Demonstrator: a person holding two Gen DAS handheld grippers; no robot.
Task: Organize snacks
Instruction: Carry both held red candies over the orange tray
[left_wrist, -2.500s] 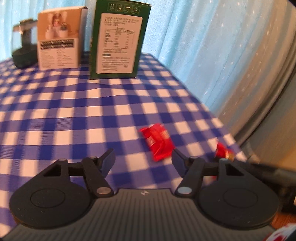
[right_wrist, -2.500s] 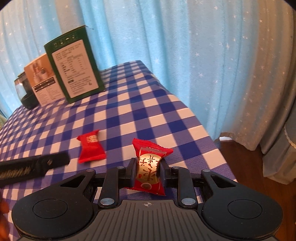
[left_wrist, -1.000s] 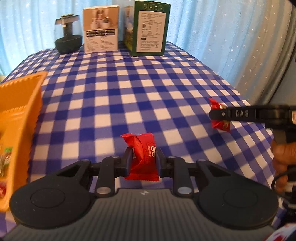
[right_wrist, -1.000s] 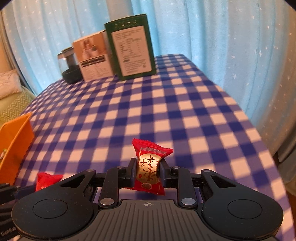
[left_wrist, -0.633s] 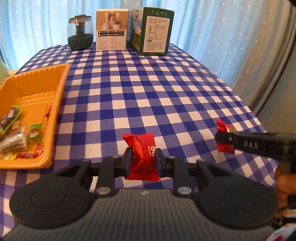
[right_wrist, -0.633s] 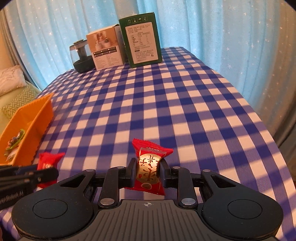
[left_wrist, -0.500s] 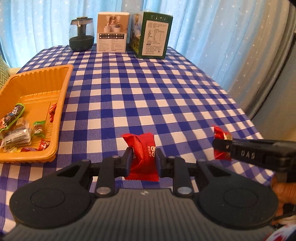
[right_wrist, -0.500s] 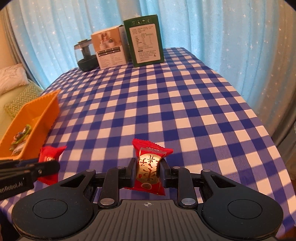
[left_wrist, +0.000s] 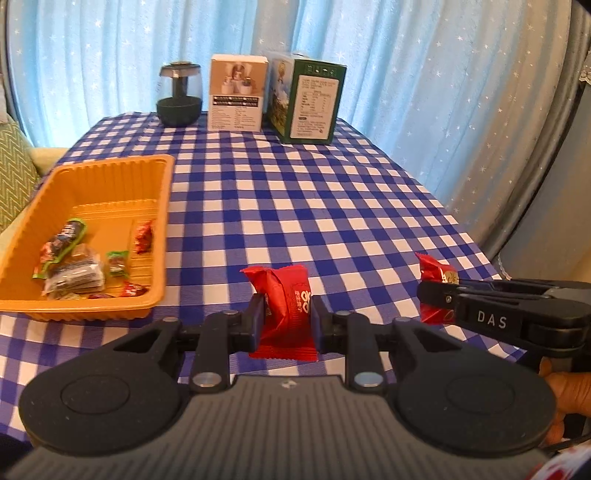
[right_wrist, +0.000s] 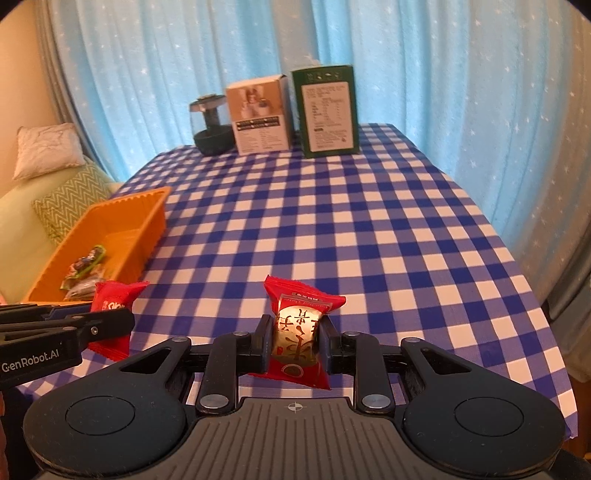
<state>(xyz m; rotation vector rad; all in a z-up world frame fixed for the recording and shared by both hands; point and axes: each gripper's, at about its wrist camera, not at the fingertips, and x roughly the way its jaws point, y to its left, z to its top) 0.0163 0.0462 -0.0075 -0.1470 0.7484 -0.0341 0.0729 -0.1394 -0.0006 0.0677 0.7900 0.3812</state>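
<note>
Snacks (left_wrist: 77, 258) in tray (left_wrist: 162, 206) — boxes (left_wrist: 236, 98) behind.

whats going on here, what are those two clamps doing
A person is tidying snacks with a handheld gripper in each hand. The left gripper has its jaws shut on a plain red candy packet; the right gripper is shut on a red packet with a gold label. Both are held above the checked tablecloth. An orange tray on the left already holds several wrapped snacks.
</note>
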